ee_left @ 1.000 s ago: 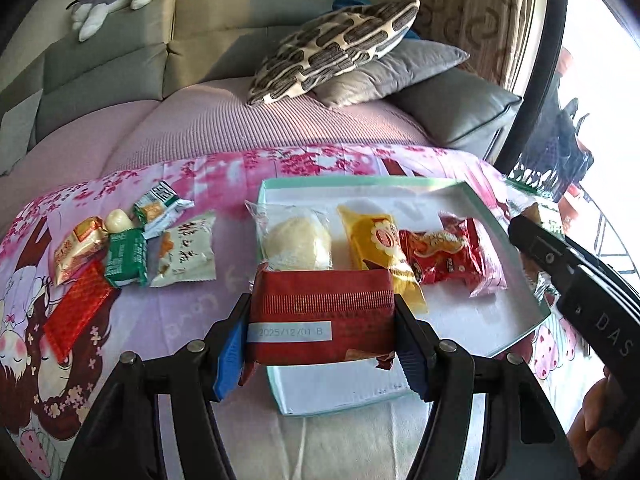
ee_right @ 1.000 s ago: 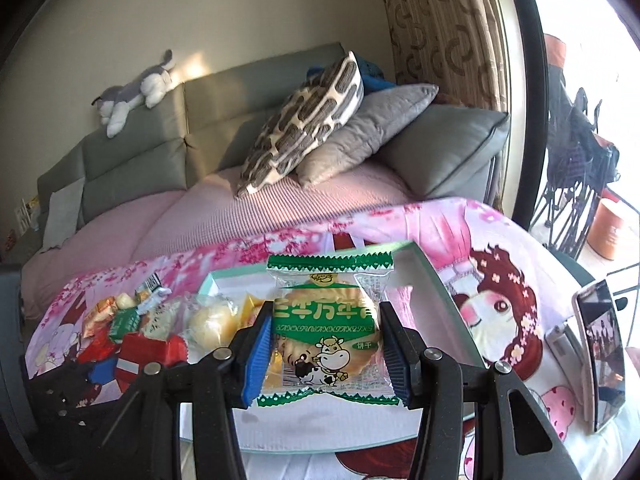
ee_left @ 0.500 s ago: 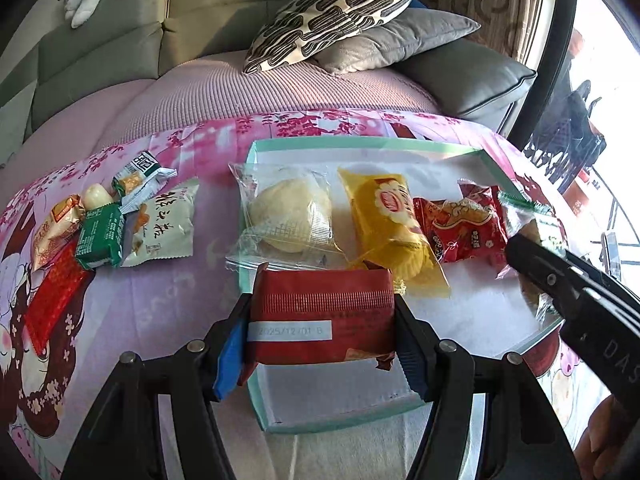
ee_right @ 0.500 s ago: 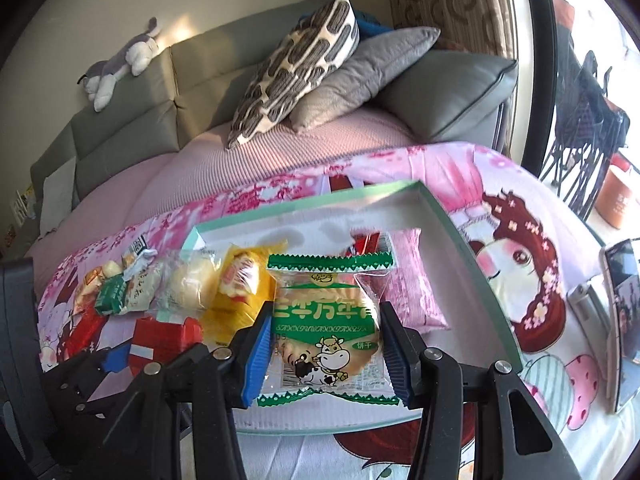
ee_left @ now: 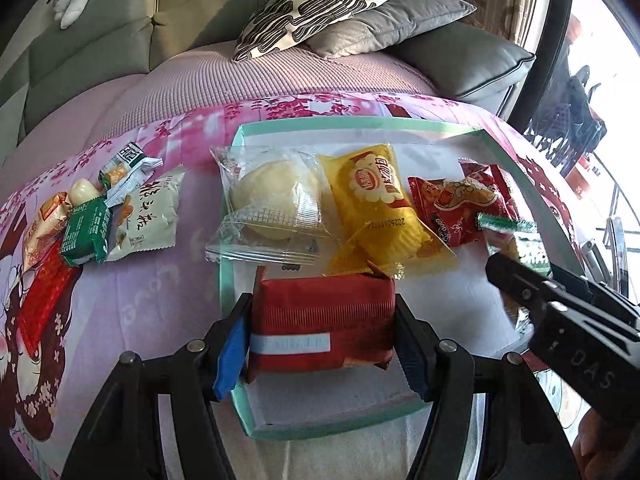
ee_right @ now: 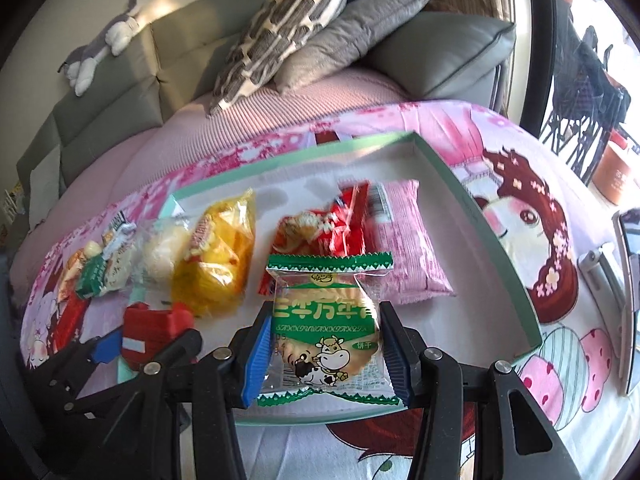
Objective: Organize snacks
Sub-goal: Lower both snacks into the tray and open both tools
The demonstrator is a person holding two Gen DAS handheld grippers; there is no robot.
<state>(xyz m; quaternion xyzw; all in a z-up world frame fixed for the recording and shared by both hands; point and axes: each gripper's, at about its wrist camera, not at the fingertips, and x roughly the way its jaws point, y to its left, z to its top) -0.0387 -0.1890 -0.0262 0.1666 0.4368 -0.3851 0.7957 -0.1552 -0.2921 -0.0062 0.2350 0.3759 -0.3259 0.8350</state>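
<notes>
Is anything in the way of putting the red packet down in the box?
Nothing visible blocks it. The left gripper holds the red packet over a bare patch of the box; the bun and yellow packet lie farther back.

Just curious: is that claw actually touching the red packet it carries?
Touching. Left wrist view: left gripper has both blue pads pressed against the red packet.
</notes>
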